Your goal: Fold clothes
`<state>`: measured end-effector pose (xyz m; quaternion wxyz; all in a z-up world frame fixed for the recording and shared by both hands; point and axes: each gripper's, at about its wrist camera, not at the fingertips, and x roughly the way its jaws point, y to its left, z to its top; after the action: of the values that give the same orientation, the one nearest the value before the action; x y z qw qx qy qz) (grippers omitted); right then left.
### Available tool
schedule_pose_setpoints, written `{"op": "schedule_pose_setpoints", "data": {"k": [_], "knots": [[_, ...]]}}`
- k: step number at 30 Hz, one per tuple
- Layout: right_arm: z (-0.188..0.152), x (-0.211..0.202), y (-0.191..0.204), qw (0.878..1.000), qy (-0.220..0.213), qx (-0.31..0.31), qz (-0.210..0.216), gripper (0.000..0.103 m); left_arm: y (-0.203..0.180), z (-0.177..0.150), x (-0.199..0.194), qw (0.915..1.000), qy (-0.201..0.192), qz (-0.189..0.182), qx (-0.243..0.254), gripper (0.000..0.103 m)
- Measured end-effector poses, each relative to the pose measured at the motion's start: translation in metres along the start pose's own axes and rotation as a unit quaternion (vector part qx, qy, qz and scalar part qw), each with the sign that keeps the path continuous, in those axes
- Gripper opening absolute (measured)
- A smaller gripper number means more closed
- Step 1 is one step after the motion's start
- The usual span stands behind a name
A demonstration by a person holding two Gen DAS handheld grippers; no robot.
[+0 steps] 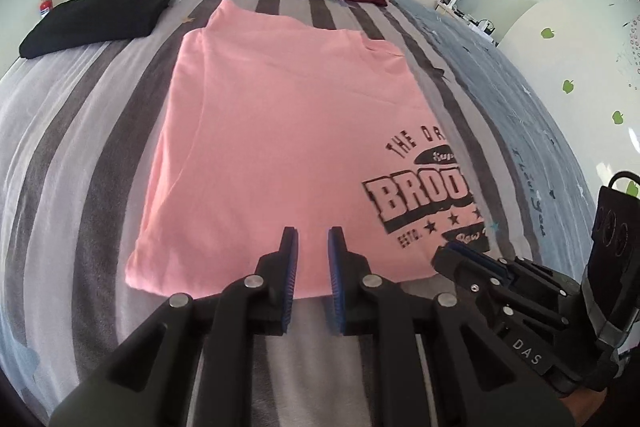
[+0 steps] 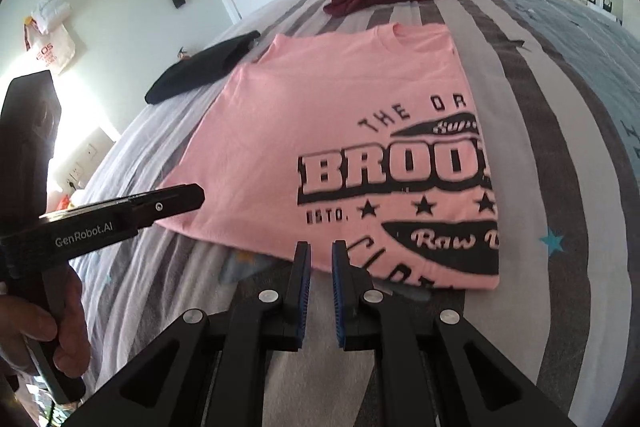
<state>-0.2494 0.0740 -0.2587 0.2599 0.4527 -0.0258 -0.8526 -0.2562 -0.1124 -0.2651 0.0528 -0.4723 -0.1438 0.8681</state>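
Left tool [image 1: 313,233] and right tool [image 2: 321,247] released, empty, over pink shirt [image 1: 280,131] near hem; striped bedcover [image 1: 80,147] bare alongside.

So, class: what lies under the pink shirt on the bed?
Around the pink shirt only the striped cover shows, and it seems to continue beneath. Whatever else might lie under the shirt is hidden by its folded layers.

Pink T-shirt [image 1: 280,131]: matt cloth, smooth, black print. Striped bedsheet [image 1: 80,147]: matt woven cloth. Left gripper [image 1: 313,239]: matt black plastic, ribbed blue pads, bright metal pins.
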Motion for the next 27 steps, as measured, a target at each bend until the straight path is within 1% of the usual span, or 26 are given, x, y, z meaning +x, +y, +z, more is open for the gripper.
{"op": "schedule_pose_setpoints", "data": {"k": [2,4,5,8,10,13,16,18,21,23,27], "knots": [[0.007,0.005,-0.002,1.0,-0.008,0.0,-0.006,0.01,-0.008,0.0,0.009,0.9999,0.007,-0.008,0.001,0.012],[0.007,0.011,-0.008,1.0,-0.003,0.003,-0.016,0.01,-0.009,-0.022,0.017,0.9997,0.023,-0.005,0.003,0.012],[0.005,0.013,-0.013,1.0,0.003,0.007,-0.022,0.01,-0.009,-0.032,0.021,0.9996,0.03,0.0,0.005,0.012],[-0.01,0.015,-0.026,0.999,0.018,0.014,-0.027,0.01,-0.008,-0.052,0.018,0.9994,0.032,0.005,0.01,0.012],[-0.017,0.009,-0.028,0.999,0.02,0.012,-0.026,0.01,-0.009,-0.059,0.016,0.9986,0.052,0.007,0.007,0.012],[-0.019,0.001,-0.026,0.999,0.031,0.01,-0.029,0.009,-0.013,-0.056,0.003,0.9989,0.046,0.004,0.001,0.012],[-0.012,-0.007,-0.019,1.0,0.016,0.007,-0.022,0.01,-0.024,-0.041,-0.002,0.9998,0.022,-0.005,0.0,0.012],[-0.007,-0.003,-0.014,1.0,0.01,0.002,-0.016,0.01,-0.031,-0.031,0.003,0.9999,0.013,-0.011,0.001,0.012],[0.001,0.006,-0.007,1.0,0.005,-0.006,-0.006,0.009,-0.033,-0.028,0.022,0.9998,0.021,-0.004,-0.001,0.012],[-0.002,0.016,-0.007,1.0,0.015,-0.006,-0.007,0.01,-0.028,-0.033,0.031,0.9997,0.024,0.002,0.003,0.012],[-0.013,0.02,-0.014,1.0,0.019,0.001,-0.005,0.01,-0.025,-0.038,0.026,0.9993,0.034,0.005,0.012,0.012]]}}
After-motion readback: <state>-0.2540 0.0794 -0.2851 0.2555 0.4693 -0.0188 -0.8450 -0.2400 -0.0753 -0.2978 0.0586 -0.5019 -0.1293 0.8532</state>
